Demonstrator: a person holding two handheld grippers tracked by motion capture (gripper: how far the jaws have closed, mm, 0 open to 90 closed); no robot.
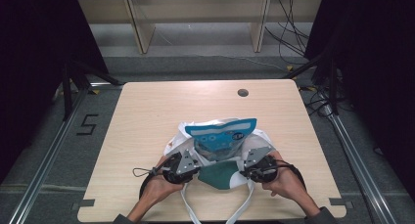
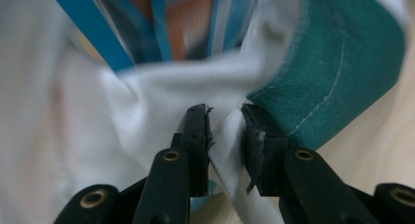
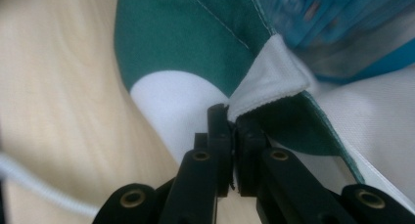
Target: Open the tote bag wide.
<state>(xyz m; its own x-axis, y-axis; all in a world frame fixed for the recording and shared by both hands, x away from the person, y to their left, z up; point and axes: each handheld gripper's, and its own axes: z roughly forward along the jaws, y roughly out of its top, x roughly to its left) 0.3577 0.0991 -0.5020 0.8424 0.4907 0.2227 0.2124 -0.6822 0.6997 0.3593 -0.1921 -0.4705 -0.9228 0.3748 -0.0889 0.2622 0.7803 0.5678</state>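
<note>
Two forearms come in from the near edge of the table [image 1: 147, 106], and each hand holds a tool at the mouth of a white and green cloth bag [image 1: 221, 174]. This bag lies on the near middle of the table, with a blue snack packet [image 1: 220, 136] standing half out of it, and its white straps [image 1: 188, 204] hang toward the person.

On the right tool [image 3: 235, 119] the jaws are clenched on a white folded corner of the rim. On the left tool [image 2: 226, 117] the jaws stand a little apart with a white strip of cloth between them; whether they really pinch it, I cannot tell.

My worry is the left side. If the strip is only loosely caught, I think it can slip out when the hands pull apart, and then the mouth closes on the packet. A pull on one side only can also tip the packet or drag the whole bag over the wood.

Inside the bag I cannot see anything, and the lower part of the packet is hidden. Print on the packet is too blurred to read.
</note>
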